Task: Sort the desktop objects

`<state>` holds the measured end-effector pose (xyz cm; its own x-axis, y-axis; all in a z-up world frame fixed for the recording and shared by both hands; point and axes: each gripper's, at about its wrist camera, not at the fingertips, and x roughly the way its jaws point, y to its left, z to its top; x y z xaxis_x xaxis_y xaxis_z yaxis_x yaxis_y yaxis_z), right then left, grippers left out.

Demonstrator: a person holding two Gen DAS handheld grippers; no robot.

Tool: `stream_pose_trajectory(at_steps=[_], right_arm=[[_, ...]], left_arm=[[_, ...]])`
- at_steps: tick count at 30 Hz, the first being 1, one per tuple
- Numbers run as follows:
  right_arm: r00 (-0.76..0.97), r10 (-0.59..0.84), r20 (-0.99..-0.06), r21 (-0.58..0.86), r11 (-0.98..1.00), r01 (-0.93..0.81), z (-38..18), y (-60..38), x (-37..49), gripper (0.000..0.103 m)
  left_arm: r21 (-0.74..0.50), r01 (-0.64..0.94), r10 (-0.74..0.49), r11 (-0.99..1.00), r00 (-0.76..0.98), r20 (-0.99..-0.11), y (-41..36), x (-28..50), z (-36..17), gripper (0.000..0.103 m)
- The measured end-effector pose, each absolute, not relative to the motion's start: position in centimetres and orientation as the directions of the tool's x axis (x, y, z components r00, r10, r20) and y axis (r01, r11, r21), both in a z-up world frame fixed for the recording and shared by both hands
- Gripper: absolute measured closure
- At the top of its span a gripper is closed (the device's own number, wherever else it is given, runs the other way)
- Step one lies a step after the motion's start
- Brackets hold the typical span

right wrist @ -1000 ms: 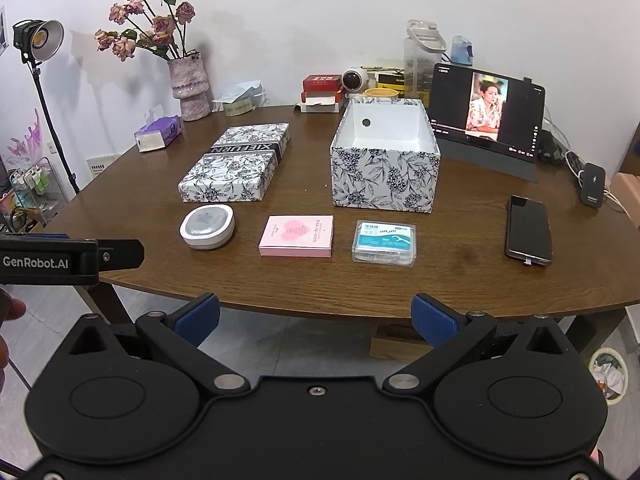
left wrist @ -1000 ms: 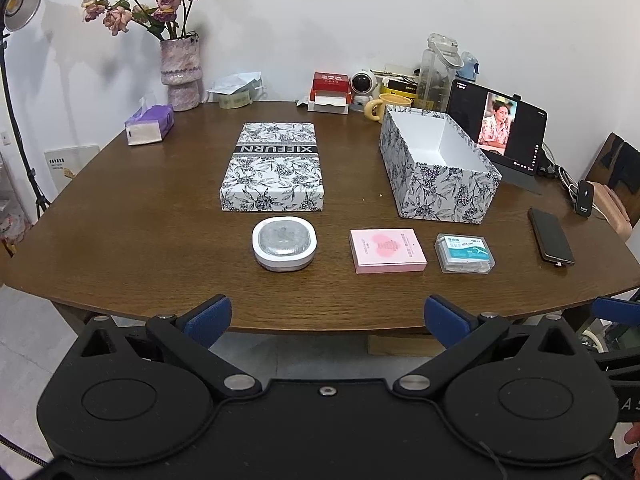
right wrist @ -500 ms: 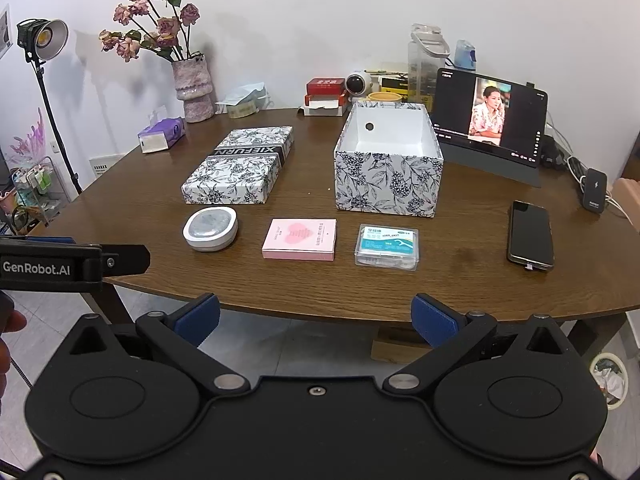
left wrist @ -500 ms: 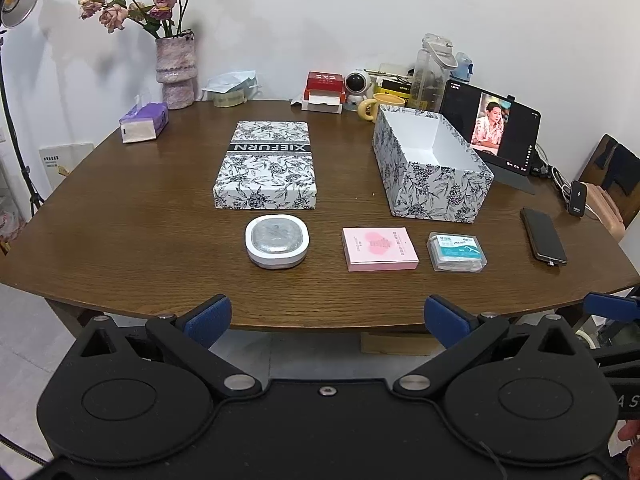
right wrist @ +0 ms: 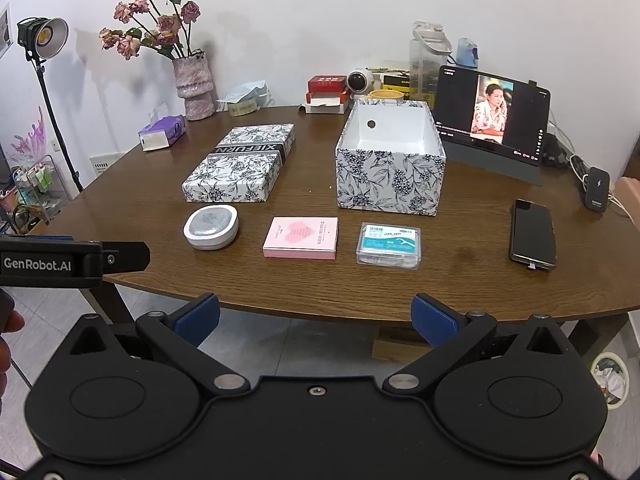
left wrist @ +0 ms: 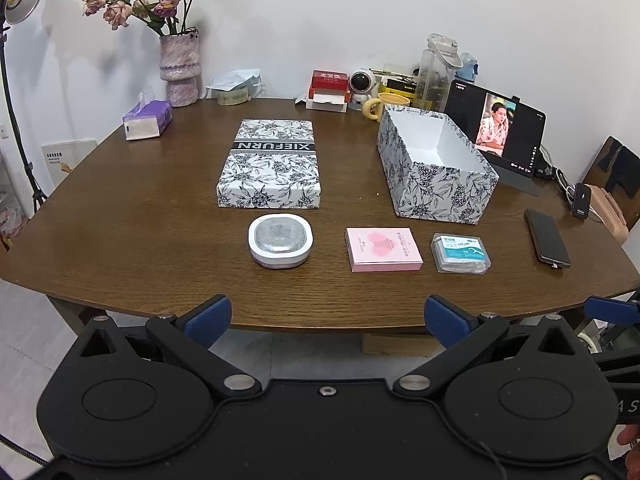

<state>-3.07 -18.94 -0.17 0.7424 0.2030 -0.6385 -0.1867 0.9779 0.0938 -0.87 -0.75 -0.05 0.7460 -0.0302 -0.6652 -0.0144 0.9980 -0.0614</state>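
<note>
Near the table's front edge lie a white round case (left wrist: 280, 241) (right wrist: 211, 227), a pink card box (left wrist: 383, 249) (right wrist: 301, 237) and a clear floss-pick box (left wrist: 460, 253) (right wrist: 388, 244) in a row. Behind them stand an open floral box (left wrist: 434, 168) (right wrist: 391, 162), empty inside, and its floral lid (left wrist: 271, 163) (right wrist: 241, 167). My left gripper (left wrist: 327, 318) hangs open before the table edge, below the case and the pink box. My right gripper (right wrist: 315, 316) is open too, off the edge below the pink box. Neither holds anything.
A black phone (right wrist: 532, 234) lies at the right. A tablet (right wrist: 492, 119) leans behind the open box. A vase of flowers (left wrist: 178, 65), a tissue pack (left wrist: 147, 119), a mug and bottles line the back. A lamp stand (right wrist: 42, 40) rises at the left.
Both grippers have drawn back slightly from the table and stayed open. The objects on the table have not moved.
</note>
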Motion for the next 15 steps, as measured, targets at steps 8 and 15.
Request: stream_pose_trajectory(at_steps=[8,15], right_arm=[[0.740,0.206,-0.640,0.094,0.977,-0.191,-0.26,-19.02,-2.78,0.000],[0.740,0.208,-0.640,0.095,0.977,-0.192,-0.26,-19.14,-2.52,0.000]], left_arm=[[-0.062,-0.007,-0.036,0.998,0.744,-0.668,-0.89,-0.55,-0.10,0.000],[-0.061,-0.007,-0.035,0.998,0.743,-0.669,-1.12,-0.35,-0.15,0.000]])
